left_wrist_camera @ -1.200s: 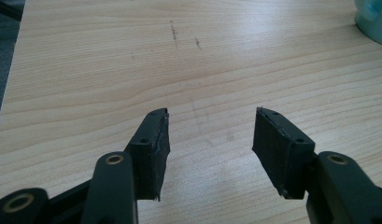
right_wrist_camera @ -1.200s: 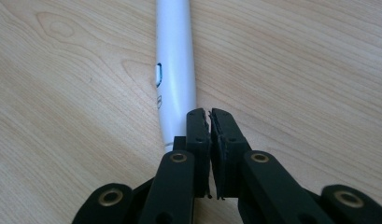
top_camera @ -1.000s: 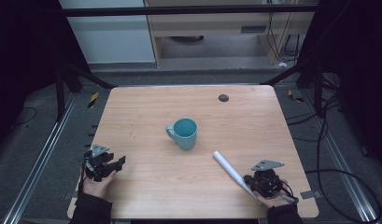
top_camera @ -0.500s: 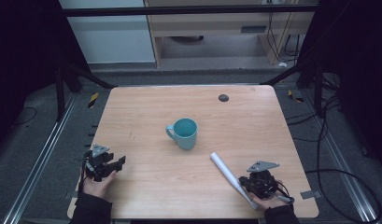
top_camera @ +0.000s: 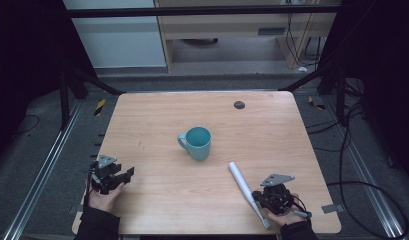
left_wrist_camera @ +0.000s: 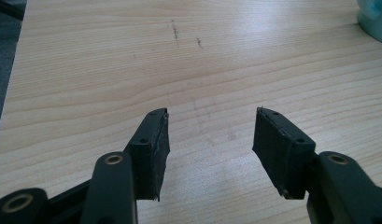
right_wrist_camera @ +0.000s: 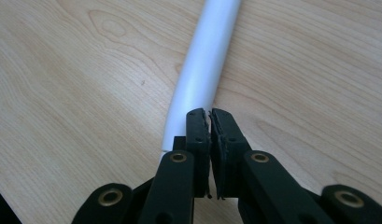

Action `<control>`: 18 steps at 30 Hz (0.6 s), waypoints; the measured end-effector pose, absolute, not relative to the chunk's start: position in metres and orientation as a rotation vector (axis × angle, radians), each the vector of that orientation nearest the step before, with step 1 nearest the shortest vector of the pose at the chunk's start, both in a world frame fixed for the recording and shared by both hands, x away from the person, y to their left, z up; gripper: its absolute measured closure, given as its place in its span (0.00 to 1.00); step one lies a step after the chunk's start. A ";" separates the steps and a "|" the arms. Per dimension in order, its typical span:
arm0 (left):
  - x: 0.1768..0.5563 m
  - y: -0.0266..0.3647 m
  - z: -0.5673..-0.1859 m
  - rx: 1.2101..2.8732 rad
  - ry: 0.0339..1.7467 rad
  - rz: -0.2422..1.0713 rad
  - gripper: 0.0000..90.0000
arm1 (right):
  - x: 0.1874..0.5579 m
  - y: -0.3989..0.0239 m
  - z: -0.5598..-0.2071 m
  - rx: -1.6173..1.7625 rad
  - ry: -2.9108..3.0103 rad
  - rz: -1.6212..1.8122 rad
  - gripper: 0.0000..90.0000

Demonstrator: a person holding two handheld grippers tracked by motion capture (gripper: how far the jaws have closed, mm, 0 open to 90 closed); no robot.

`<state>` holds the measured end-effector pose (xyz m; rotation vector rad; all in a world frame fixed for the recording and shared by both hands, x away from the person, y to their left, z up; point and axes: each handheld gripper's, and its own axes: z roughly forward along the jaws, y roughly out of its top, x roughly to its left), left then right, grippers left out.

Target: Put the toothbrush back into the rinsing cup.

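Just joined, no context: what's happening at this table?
A person works at a wooden table with a gripper in each hand. The right gripper is shut and appears to pinch a white tool, whose white end points toward a teal mug at mid-table. The left gripper rests open near the left edge, holding nothing.

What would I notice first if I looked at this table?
Probably the teal mug, standing alone in the middle of the wooden table with its handle to the left. Next comes the long white stick lying slanted near the front right, at the right tool, whose jaws are shut. At the front left, the left tool waits with its jaws open and nothing between them.
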<state>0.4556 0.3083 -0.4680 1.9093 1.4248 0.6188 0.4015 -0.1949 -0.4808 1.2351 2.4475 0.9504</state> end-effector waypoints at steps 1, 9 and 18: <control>0.456 0.308 -0.468 1.910 1.425 0.619 0.50 | 0.401 -0.194 -0.481 1.231 2.449 0.947 0.95; 0.456 0.308 -0.468 1.910 1.425 0.619 0.50 | 0.401 -0.188 -0.481 1.201 2.470 0.966 0.96; 0.456 0.308 -0.468 1.911 1.425 0.620 0.50 | 0.401 -0.182 -0.481 1.195 2.482 0.991 0.96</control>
